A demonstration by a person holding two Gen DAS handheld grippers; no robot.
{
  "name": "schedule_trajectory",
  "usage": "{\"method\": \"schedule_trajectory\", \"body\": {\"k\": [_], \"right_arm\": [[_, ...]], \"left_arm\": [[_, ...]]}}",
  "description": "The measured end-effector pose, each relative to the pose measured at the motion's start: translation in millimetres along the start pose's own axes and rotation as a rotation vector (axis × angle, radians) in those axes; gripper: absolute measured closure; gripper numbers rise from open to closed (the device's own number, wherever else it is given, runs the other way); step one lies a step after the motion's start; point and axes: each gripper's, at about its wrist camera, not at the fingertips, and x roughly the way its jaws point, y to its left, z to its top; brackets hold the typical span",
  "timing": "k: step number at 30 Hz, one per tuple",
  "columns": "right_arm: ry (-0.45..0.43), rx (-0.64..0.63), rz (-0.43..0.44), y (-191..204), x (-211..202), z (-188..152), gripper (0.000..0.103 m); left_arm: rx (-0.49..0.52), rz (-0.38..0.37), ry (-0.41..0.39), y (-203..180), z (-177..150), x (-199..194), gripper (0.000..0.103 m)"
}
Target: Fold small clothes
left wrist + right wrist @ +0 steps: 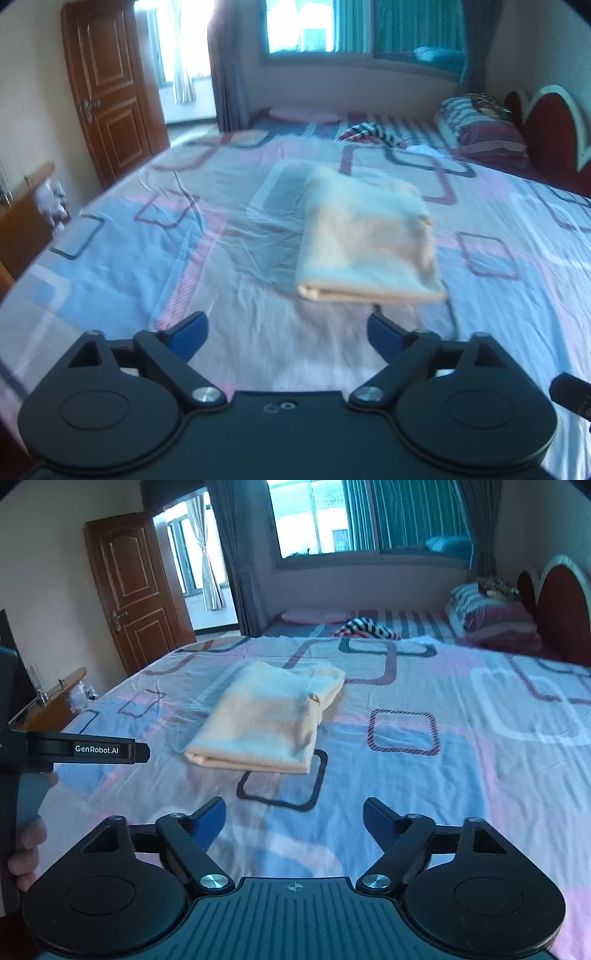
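A pale yellow garment (365,236) lies folded into a neat rectangle on the patterned bedsheet (184,258). It also shows in the right wrist view (266,723), left of centre. My left gripper (287,330) is open and empty, held above the sheet just short of the garment's near fold. My right gripper (294,818) is open and empty, a little nearer than the garment and to its right. The left gripper's body (74,751) shows at the left edge of the right wrist view.
A striped cloth (365,627) and pillows (495,616) lie at the far end of the bed by the red headboard (561,605). A wooden door (136,590) and a low wooden cabinet (55,705) stand to the left. A window (369,517) is behind.
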Motion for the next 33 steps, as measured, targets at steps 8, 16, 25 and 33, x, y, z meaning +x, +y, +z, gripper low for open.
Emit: {"method": "schedule_trajectory", "body": {"k": [8,16,25,33], "right_arm": [[-0.14,-0.01,-0.152,28.7,-107.7,-22.8,0.0],[-0.277,0.064,-0.222,38.1,-168.4,-21.3,0.0],[-0.288,0.039,-0.211,51.5,-179.1,-21.6,0.0],[-0.273,0.028,-0.201,56.5,-171.2,-22.9,0.0]], "left_arm": [[0.021,-0.099,-0.07,-10.6,-26.3,-111.2,0.001],[-0.019,-0.094,-0.107,0.5,-40.0,-161.2,0.001],[-0.057,-0.069,-0.129,19.6,-42.8,-179.3,0.001],[-0.066,-0.057,-0.126,26.7,-43.0,-179.9,0.001]]}}
